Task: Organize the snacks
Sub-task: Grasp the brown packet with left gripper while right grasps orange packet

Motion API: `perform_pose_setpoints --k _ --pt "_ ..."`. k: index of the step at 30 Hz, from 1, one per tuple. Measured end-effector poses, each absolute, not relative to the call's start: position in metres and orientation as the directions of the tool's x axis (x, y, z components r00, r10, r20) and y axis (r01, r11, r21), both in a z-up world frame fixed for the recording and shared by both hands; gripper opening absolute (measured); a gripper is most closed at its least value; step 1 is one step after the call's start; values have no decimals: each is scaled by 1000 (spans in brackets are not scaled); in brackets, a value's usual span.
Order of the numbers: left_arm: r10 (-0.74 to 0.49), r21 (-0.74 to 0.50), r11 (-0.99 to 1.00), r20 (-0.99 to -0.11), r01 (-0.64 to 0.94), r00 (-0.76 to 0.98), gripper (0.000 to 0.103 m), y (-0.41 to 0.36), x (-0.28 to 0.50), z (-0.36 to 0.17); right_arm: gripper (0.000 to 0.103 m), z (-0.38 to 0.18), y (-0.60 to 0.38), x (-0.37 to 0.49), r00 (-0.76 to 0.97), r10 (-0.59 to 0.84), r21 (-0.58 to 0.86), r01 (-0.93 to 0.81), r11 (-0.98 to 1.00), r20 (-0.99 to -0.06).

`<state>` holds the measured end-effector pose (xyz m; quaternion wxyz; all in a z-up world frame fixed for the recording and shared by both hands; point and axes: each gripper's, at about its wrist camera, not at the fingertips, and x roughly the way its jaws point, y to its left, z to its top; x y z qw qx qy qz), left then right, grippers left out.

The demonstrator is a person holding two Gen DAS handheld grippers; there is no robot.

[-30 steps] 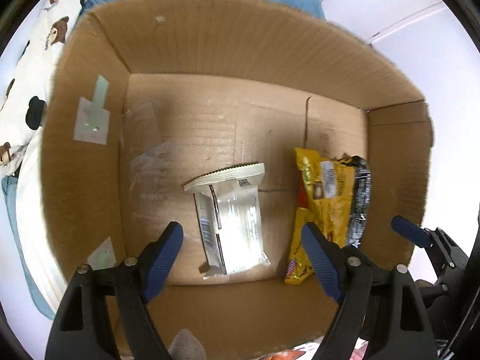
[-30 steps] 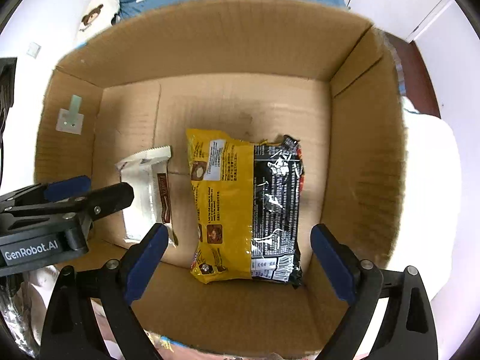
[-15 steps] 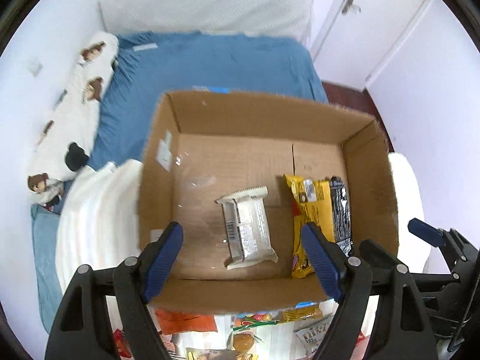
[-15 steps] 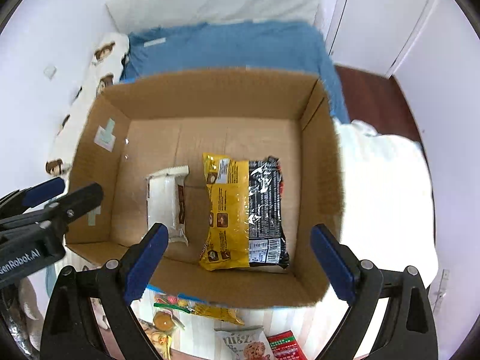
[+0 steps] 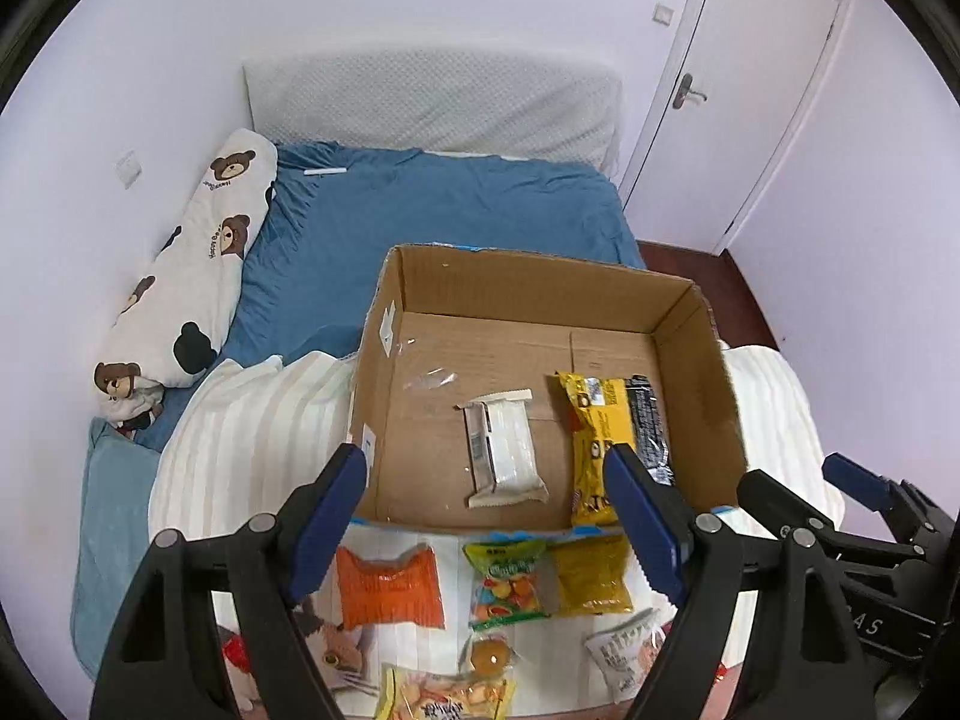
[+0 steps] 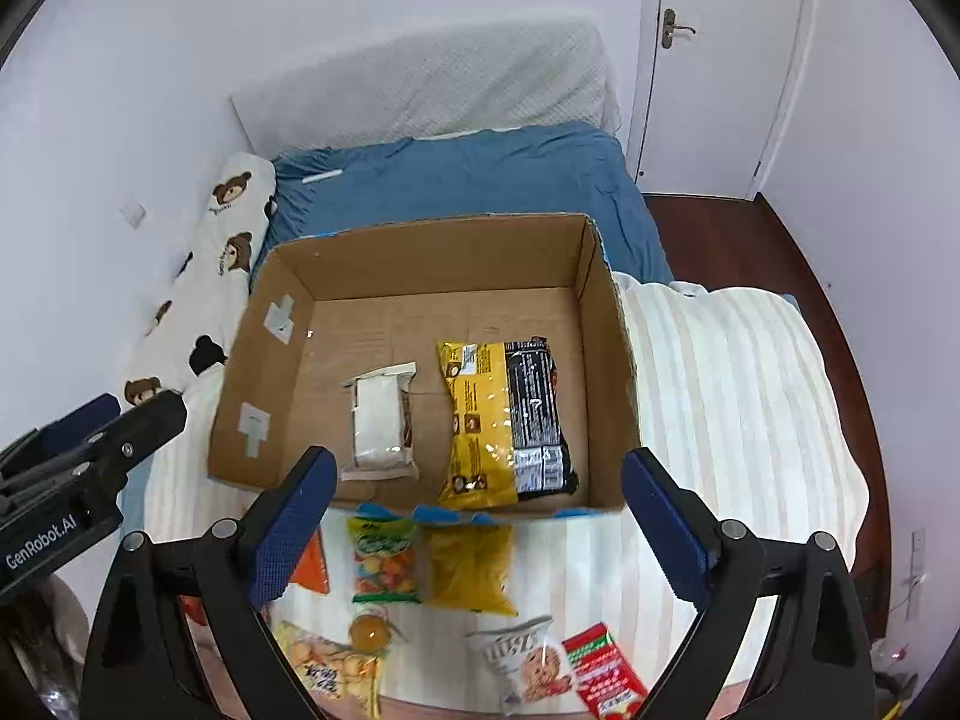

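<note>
The box (image 6: 420,264) is matt, ribbed brown cardboard; the yellow-and-black packet (image 6: 504,414) inside is glossy plastic film; the blue bed sheet (image 5: 432,204) is soft cloth.

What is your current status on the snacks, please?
Both grippers, left and right, open, empty. Two packets in cardboard box. Loose snacks wait in front. Nothing obstructing.
</note>
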<state>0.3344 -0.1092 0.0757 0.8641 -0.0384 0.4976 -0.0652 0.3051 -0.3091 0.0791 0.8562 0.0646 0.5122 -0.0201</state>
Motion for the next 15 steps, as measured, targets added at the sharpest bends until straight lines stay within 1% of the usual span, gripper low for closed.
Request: perform_pose_setpoints --k 4,8,11,15 --pt "-128 -99 992 -837 82 532 80 -106 300 86 98 89 -310 275 493 53 120 105 987 -869" --pt "-120 -88 992 -849 86 515 81 -103 255 77 98 78 -314 233 472 101 173 112 979 -876" --pt "-102 -72 994 -873 82 478 81 -96 219 54 98 52 -315 195 400 166 232 121 965 -901" --pt "-53 -49 999 -920 21 388 81 -81 181 8 98 5 -318 157 288 198 250 156 956 -937"
